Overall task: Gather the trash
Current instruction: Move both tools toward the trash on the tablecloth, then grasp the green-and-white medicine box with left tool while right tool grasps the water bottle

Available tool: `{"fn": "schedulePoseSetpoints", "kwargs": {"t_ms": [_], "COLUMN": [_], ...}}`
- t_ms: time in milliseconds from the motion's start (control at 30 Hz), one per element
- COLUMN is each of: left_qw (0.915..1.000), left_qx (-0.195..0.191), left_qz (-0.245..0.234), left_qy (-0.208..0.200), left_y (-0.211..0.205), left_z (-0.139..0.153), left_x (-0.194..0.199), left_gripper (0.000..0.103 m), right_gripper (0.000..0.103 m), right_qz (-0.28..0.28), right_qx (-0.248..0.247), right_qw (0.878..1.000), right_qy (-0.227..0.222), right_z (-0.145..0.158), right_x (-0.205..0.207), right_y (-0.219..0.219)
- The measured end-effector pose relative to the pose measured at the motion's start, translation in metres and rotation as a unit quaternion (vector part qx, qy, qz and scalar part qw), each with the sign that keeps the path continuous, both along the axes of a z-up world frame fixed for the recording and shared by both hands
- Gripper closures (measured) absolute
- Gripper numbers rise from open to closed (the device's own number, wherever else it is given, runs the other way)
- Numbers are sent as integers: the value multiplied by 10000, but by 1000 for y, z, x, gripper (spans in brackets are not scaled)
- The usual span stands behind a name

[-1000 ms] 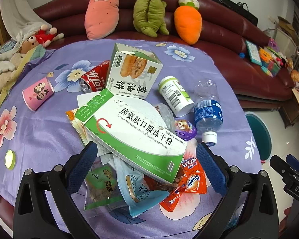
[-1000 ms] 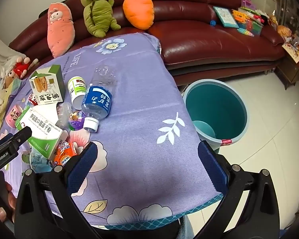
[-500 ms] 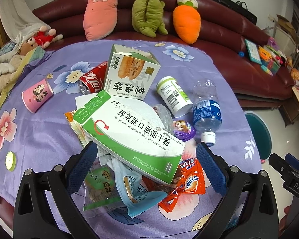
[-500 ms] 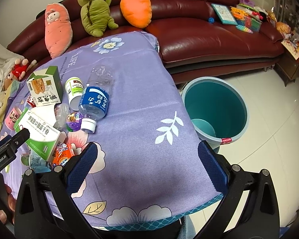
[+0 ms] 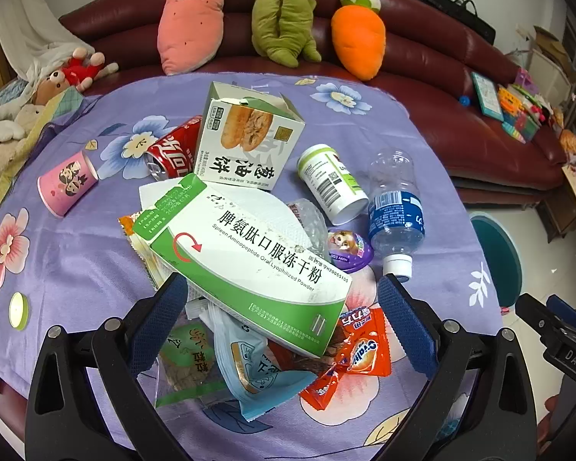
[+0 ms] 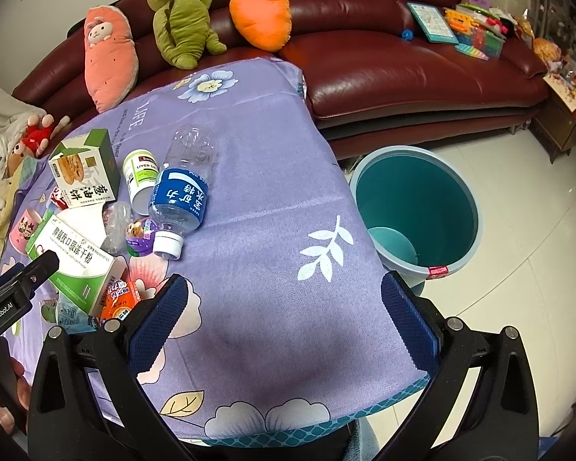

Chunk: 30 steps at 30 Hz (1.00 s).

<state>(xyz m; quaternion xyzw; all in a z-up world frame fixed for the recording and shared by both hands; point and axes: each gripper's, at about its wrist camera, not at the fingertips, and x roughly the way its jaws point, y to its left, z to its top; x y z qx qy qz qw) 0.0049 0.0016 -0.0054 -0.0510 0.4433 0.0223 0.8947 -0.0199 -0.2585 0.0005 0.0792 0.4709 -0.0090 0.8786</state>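
Observation:
A heap of trash lies on the purple flowered tablecloth (image 5: 76,269). On top is a green and white medicine box (image 5: 245,261), over snack wrappers (image 5: 349,353). Behind it sit a pastry box (image 5: 245,138), a red cola can (image 5: 172,150), a white pill bottle (image 5: 330,184), a clear water bottle (image 5: 395,211) and a pink paper cup (image 5: 65,182). My left gripper (image 5: 284,322) is open, its fingers on either side of the medicine box's near end. My right gripper (image 6: 284,322) hangs open over bare cloth, with the water bottle (image 6: 184,188) ahead on the left. A teal bin (image 6: 414,207) stands on the floor to its right.
A dark red sofa (image 6: 384,65) with plush toys (image 5: 280,11) runs behind the table. Books and toys (image 6: 464,30) lie on its right end. A small lid (image 5: 18,310) sits near the table's left edge. White tiled floor (image 6: 518,288) surrounds the bin.
Both grippers have shifted slightly; the trash heap sits a little lower and closer in the left view, and the right view has swung slightly rightward. Nothing was grasped.

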Motion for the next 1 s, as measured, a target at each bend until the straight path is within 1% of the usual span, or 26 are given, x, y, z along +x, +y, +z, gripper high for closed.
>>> {"fn": "schedulePoseSetpoints", "kwargs": {"t_ms": [433, 533, 733, 867, 1000], "left_qw": [9999, 9999, 9995, 9985, 9972], "left_qx": [-49, -9, -66, 181, 54], "left_qz": [41, 79, 260, 403, 547], "left_qy": [98, 112, 153, 317, 498], "left_y": [1, 4, 21, 36, 54], "left_z": [-1, 1, 2, -3, -8], "left_x": [2, 2, 1, 3, 1], "left_gripper": [4, 4, 4, 4, 4], "right_gripper": [6, 6, 6, 6, 6], "right_qz": [54, 97, 155, 198, 226], "right_qx": [40, 22, 76, 145, 198], "right_qw": [10000, 9999, 9998, 9997, 9995], "right_qy": [-23, -50, -86, -78, -44], "right_z": [3, 4, 5, 2, -3], "right_x": [5, 6, 6, 7, 8], "right_y": [-1, 1, 0, -2, -5]}}
